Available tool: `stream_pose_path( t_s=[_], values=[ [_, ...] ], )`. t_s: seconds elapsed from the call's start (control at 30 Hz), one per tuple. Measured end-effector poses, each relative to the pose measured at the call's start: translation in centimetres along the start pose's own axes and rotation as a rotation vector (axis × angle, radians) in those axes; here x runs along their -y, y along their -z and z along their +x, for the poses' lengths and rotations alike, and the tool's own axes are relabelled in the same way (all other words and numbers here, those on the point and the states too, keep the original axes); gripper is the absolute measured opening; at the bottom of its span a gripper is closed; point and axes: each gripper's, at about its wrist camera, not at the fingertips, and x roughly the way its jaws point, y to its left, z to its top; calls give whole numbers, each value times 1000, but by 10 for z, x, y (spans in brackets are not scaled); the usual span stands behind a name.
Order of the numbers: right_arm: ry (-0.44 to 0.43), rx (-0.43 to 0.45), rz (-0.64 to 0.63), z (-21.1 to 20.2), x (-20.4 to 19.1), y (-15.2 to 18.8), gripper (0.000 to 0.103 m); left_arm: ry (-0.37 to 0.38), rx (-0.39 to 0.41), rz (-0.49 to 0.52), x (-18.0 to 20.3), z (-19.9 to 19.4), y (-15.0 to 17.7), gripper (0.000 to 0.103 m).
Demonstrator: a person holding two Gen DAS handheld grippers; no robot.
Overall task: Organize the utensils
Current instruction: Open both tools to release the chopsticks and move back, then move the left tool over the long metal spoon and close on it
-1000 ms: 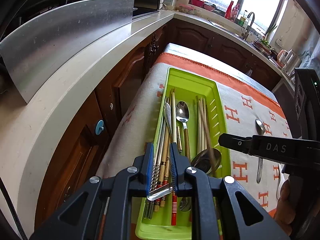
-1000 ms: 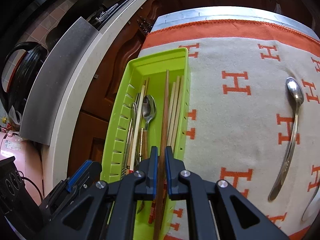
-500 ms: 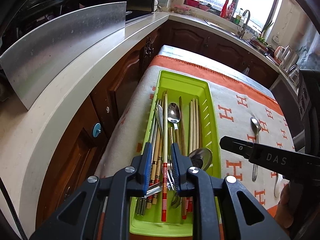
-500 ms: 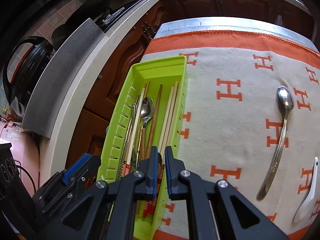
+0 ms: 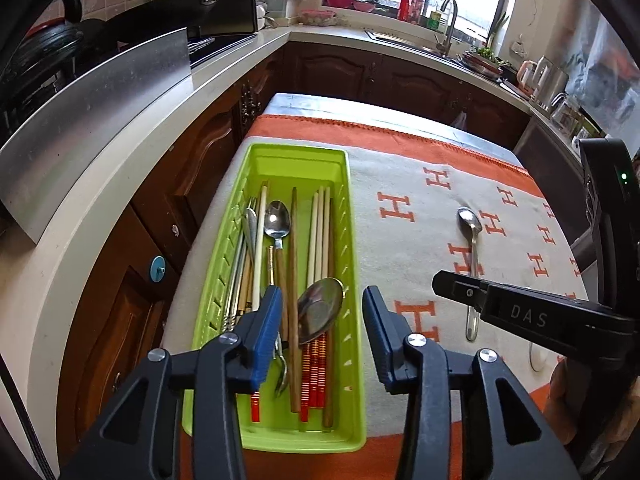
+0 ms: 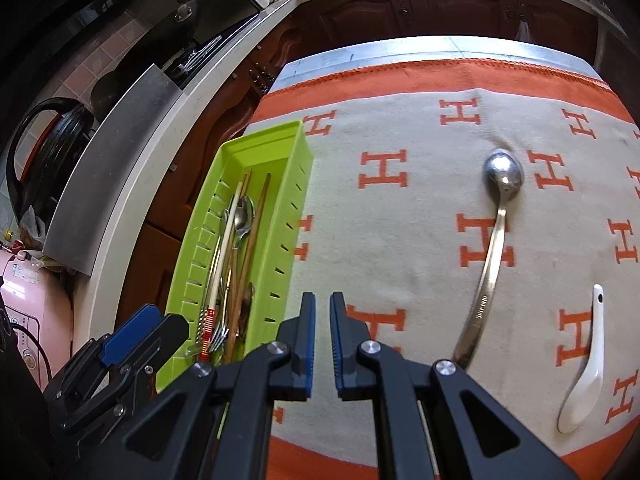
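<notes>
A lime-green utensil tray [image 5: 298, 151] lies along the left edge of the cloth and holds several chopsticks [image 5: 320, 232], a small steel spoon [image 5: 277, 220], a fork and a big spoon bowl [image 5: 320, 310]. My left gripper [image 5: 320, 320] hovers over the tray's near end; its jaws are opening and its pads press on nothing. My right gripper [image 6: 322, 312] is shut and empty over bare cloth, just right of the tray [image 6: 296, 184]. A long steel spoon [image 6: 492, 248] and a white ceramic spoon [image 6: 584, 364] lie on the cloth to its right.
The table wears a beige cloth [image 6: 400, 240] with orange H marks and an orange border. A white counter [image 5: 120, 184] with a steel panel and dark wooden cabinets runs close along the left. A sink and bottles stand under the far window.
The left gripper let go of a metal utensil into the tray, opened and drew back. The right gripper dropped its brown chopstick into the tray and shifted right over the cloth.
</notes>
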Motion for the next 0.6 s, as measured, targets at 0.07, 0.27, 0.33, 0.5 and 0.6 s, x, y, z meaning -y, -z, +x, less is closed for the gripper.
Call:
stream_pose_path(
  t_s=[0.07,0.27,0.33,0.5,0.6],
  values=[
    [13,10,11,-6,12,3,7,7,1,16,10,-1,0,47],
    [48,45,54,-24,52,11,7,34,-6,65,37,-1,1,57],
    [58,64,67,-31,66,13,7,43,-10,88,47,1,1,60],
    [72,102,102,-46,96,20,7,64,-24,125,72,9,-2,63],
    [77,115,129,-51,113,23,7,64,-27,142,83,11,-4,65]
  ],
)
